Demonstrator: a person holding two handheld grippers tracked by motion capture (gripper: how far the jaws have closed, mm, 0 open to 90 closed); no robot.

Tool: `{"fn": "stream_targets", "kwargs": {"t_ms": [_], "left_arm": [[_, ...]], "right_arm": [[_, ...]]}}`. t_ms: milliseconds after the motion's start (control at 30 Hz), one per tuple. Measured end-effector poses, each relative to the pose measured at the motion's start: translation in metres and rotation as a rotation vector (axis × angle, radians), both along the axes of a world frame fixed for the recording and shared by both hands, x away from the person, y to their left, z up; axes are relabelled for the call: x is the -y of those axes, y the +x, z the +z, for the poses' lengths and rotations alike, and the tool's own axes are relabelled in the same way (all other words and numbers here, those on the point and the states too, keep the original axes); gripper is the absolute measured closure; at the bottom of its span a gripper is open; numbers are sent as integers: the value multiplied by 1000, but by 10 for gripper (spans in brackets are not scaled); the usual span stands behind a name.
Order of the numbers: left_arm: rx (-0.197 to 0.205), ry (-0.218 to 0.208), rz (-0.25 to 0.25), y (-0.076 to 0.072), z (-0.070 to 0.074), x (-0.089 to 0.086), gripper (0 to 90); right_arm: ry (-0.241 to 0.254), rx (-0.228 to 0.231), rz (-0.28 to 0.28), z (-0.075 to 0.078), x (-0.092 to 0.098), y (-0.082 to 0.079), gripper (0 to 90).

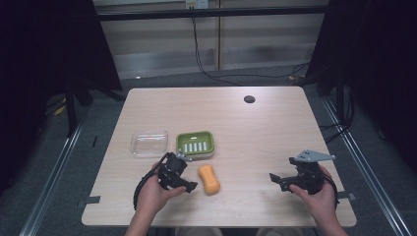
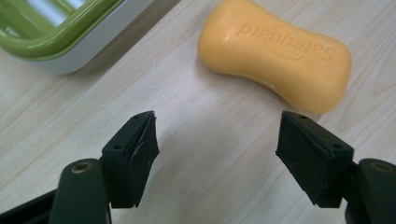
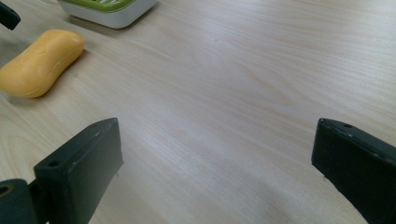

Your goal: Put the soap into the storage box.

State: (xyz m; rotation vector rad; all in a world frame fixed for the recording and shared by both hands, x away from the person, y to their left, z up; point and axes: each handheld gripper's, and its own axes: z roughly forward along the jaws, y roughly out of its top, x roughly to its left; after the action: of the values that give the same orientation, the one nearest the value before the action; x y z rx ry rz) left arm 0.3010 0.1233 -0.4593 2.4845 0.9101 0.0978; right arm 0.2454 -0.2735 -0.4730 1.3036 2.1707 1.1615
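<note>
1. Nearest the camera, the left gripper (image 2: 217, 154) stands with its jaws wide apart; bare wood lies between the pads and nothing is held.
2. Just beyond its jaws lies the orange soap bar (image 2: 275, 53), flat on the table and apart from both pads; in the high view it sits just right of the left gripper (image 1: 189, 184), on the near half of the table.
3. Right gripper (image 3: 217, 172) jaws are also spread wide over bare wood, empty; in the high view it rests well to the right of the soap.
4. Far of the soap stands the green soap dish (image 1: 195, 144), with a clear plastic lid (image 1: 149, 143) just left of it.
5. Both hands rest at the near edge of the light wooden table (image 1: 255, 132), which has a dark round cap (image 1: 249, 99) near its far edge.
6. Around it is grey floor, with black cables (image 1: 206, 64) along the far wall and dark curtains at both sides.
</note>
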Motion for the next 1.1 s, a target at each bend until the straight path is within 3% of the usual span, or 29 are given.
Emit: {"fn": "stream_targets", "kwargs": {"t_ms": [67,167,233,300,333,567,633,767,933,1100], "left_arm": [[16,4,-4,-1,0,2,324],[9,-5,0,-3,0,3,408],[-14,-26,-5,-3,0,3,570],[-21,-17,11,-3,0,4,611],[-36,-21,18,-3,-1,4,683],[-27,-24,51,1,2,9,758],[-43,-31,62,3,0,10,806],[-43,-42,67,6,-1,13,830],[-37,-25,76,12,-6,14,845],[-61,-41,87,16,-9,18,847]], "right_arm": [[4,-2,1,1,0,1,16],[8,9,0,2,-2,1,16],[-3,15,5,2,-4,0,15],[-7,16,13,1,-6,0,15],[-4,14,11,1,-7,0,15],[-3,23,8,2,-5,-3,14],[2,24,0,2,-2,-4,14],[13,25,-19,4,2,-6,14],[17,23,-29,4,3,-6,15],[16,29,-32,4,3,-6,14]]}}
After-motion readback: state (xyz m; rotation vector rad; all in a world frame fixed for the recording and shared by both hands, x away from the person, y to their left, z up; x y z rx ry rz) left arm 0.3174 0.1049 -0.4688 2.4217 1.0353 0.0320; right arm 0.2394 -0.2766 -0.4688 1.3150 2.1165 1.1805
